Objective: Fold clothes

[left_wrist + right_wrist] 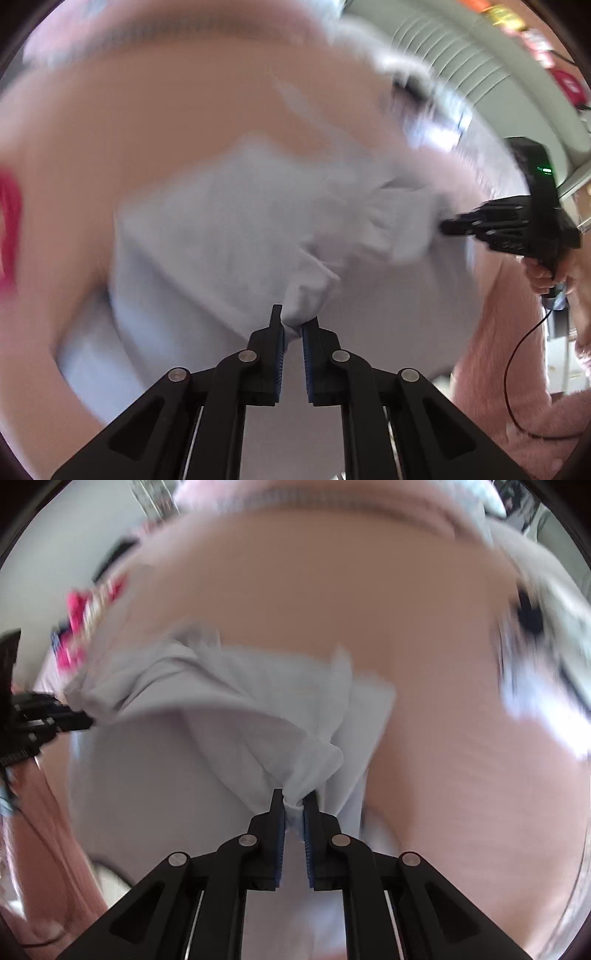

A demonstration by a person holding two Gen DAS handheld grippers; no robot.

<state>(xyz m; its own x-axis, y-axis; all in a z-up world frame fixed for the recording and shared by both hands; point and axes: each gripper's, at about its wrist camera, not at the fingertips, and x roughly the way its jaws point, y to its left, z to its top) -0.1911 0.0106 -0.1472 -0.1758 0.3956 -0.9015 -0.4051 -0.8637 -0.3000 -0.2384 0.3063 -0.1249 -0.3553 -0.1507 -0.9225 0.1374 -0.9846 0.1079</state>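
A pale grey-white garment (236,229) hangs stretched between both grippers above a peach-pink surface (147,122). My left gripper (293,321) is shut on a bunched corner of it. In the left wrist view the right gripper (448,226) bites the cloth's far right edge, held by a hand (546,277). My right gripper (293,803) is shut on another bunched corner of the garment (221,709). The left gripper (83,722) shows at the left edge of the right wrist view, gripping the cloth. Both views are blurred by motion.
A pink sleeve (517,350) and a thin dark cable (511,369) run down the right side. Other clothes lie around: a pink-red item (85,620) at left and a white printed piece (535,657) at right. A white slatted object (461,62) stands behind.
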